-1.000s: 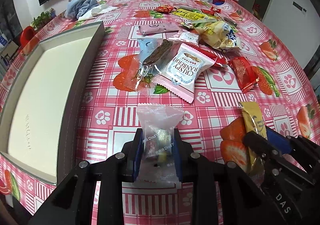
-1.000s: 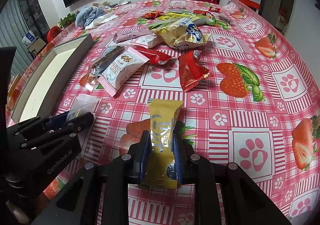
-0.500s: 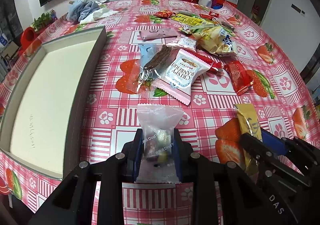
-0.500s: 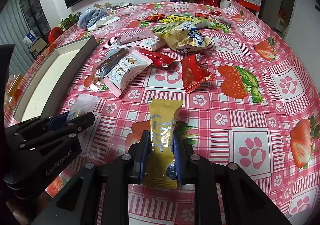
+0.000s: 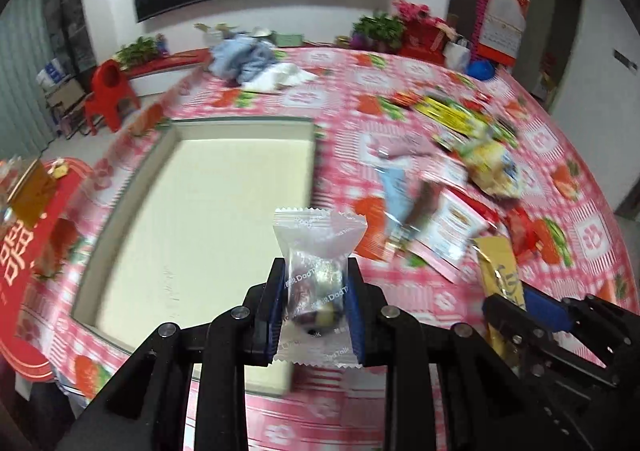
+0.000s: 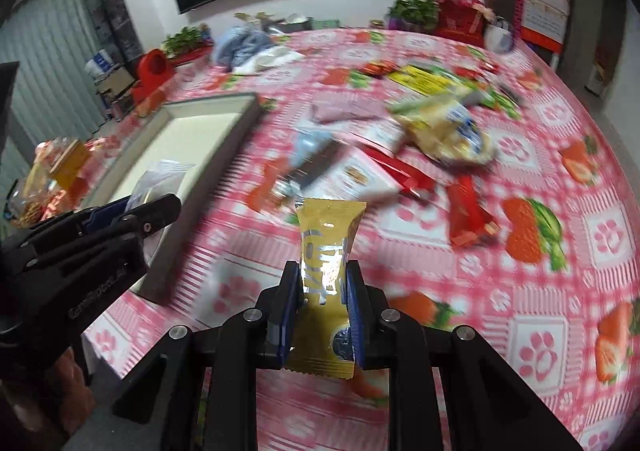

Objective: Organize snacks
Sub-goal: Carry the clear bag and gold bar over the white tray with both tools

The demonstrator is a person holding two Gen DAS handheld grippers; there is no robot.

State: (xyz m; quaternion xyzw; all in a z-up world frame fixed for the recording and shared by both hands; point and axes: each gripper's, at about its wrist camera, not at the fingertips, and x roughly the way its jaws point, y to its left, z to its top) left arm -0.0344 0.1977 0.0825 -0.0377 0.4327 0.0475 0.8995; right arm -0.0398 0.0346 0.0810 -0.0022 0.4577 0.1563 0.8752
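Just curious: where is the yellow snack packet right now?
The yellow snack packet is clamped in the right gripper, above the tablecloth, right of the tray.

Round tabletop (image 5: 420,303) under a pink checked cloth printed with strawberries and paw marks. Left of centre in the left wrist view, a shallow cream tray (image 5: 240,123) with grey walls. To its right, a loose, blurred heap of snack packets (image 5: 448,219), a red packet (image 6: 466,217) lying apart at the heap's right. At the far edge, crumpled blue and white cloth (image 5: 256,63), potted plants (image 5: 378,29).
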